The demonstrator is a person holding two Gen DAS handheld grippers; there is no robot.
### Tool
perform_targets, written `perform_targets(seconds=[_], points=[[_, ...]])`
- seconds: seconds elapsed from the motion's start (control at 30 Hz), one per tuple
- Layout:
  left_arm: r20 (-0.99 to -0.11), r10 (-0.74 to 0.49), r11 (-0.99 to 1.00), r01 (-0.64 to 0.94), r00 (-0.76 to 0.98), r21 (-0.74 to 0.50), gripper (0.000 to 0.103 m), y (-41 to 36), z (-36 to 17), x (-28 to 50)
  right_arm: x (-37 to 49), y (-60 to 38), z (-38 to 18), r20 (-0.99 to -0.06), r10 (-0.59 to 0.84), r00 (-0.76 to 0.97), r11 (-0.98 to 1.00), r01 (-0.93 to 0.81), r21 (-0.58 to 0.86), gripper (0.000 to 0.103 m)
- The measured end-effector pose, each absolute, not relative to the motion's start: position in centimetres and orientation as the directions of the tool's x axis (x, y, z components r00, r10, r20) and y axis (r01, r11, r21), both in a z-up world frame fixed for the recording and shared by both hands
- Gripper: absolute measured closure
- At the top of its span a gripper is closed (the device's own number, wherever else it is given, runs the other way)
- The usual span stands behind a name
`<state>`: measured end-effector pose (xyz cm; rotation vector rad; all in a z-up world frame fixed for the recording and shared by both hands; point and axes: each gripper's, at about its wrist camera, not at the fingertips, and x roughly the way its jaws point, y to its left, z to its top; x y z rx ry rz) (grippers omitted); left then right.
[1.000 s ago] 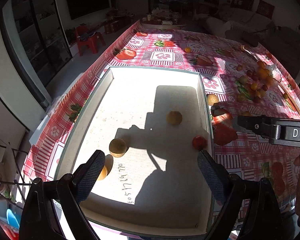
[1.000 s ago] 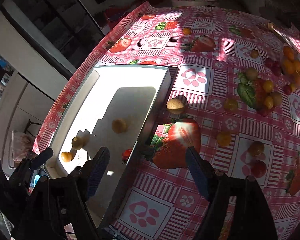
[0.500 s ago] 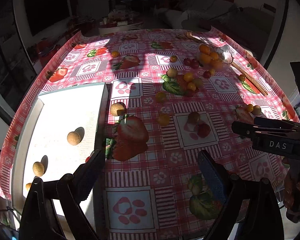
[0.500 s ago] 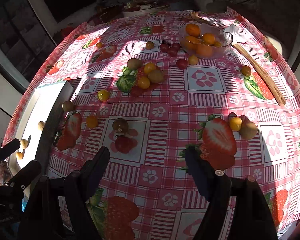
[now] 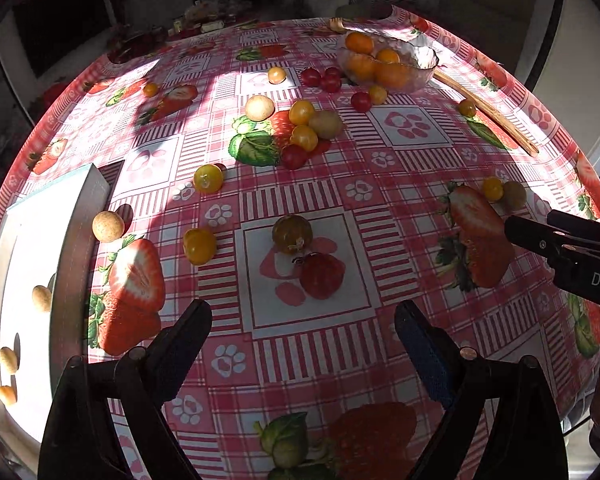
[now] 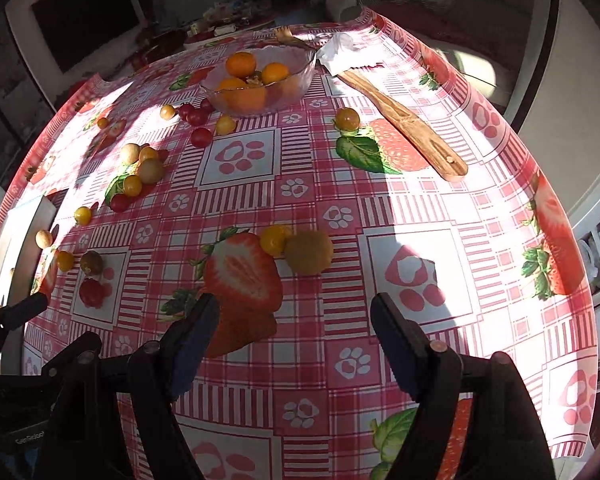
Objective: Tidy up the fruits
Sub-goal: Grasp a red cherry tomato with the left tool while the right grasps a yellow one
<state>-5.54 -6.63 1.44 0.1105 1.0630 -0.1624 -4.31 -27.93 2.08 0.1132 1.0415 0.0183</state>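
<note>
Two grippers hover over the tablecloth [image 5: 404,204], each with fingers spread wide and holding nothing. Left gripper [image 5: 303,326] points at a dark tomato [image 5: 292,234] touching a red tomato [image 5: 322,275]. Right gripper [image 6: 295,320] points at a yellow tomato [image 6: 273,239] touching a kiwi [image 6: 309,252]. White tray [image 5: 74,240] lies at the left edge, holding small tan fruits [image 5: 41,298]. Glass bowl [image 6: 296,76] at the far side holds oranges [image 6: 241,65]; a wooden utensil [image 6: 404,116] lies beside it.
</note>
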Motion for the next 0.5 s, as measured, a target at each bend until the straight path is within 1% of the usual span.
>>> perform_targets(seconds=[0.07,0.1,0.13,0.2,0.23,0.33,0.37,0.4,0.43,0.5], points=[[-0.881,-0.086,0.985,0.170,0.466,-0.006,0.011,-6.6,1.1,-5.0,-3.9,-28.1,1.8,-0.857,0.065,0.511,0.995,0.031,0.094,0.022],[-0.883,-0.088,0.986,0.166,0.462,-0.012,0.022,-6.7,0.9,-4.7,-3.6,-28.0,1.6,-0.857,0.061,0.511,0.996,0.026,0.087,0.022],[-0.882,-0.089,0.986,0.164,0.464,-0.014,0.023,-6.8,0.9,-4.5,-3.3,-28.0,1.4,-0.858,0.061,0.510,0.996,0.020,0.083,0.022],[-0.882,-0.092,0.986,0.164,0.462,-0.017,0.025,-7.0,0.9,-4.2,-2.9,-27.9,1.0,-0.860,0.061,0.506,0.997,0.007,0.074,0.029],[-0.881,-0.093,0.986,0.164,0.464,-0.018,0.026,-7.1,0.9,-4.1,-2.7,-27.7,1.0,-0.858,0.049,0.511,0.998,0.001,0.058,0.030],[-0.877,-0.098,0.986,0.166,0.470,-0.021,0.034,-7.3,0.9,-3.9,-2.4,-27.3,0.9,-0.854,0.044,0.518,0.999,-0.017,0.041,0.032],[-0.874,-0.099,0.986,0.167,0.476,-0.021,0.040,-7.3,1.0,-3.9,-2.3,-27.2,0.9,-0.853,0.043,0.520,0.999,-0.019,0.039,0.034],[-0.871,-0.102,0.985,0.169,0.481,-0.022,0.048,-7.3,1.1,-4.0,-2.2,-27.1,0.9,-0.851,0.043,0.523,0.999,-0.019,0.038,0.039],[-0.869,-0.105,0.985,0.173,0.483,-0.023,0.052,-7.4,1.2,-3.9,-2.1,-27.1,1.0,-0.849,0.043,0.526,0.999,-0.020,0.038,0.043],[-0.867,-0.117,0.982,0.185,0.485,-0.028,0.074,-7.4,1.3,-3.9,-1.9,-27.1,1.1,-0.846,0.046,0.531,0.999,-0.021,0.042,0.064]])
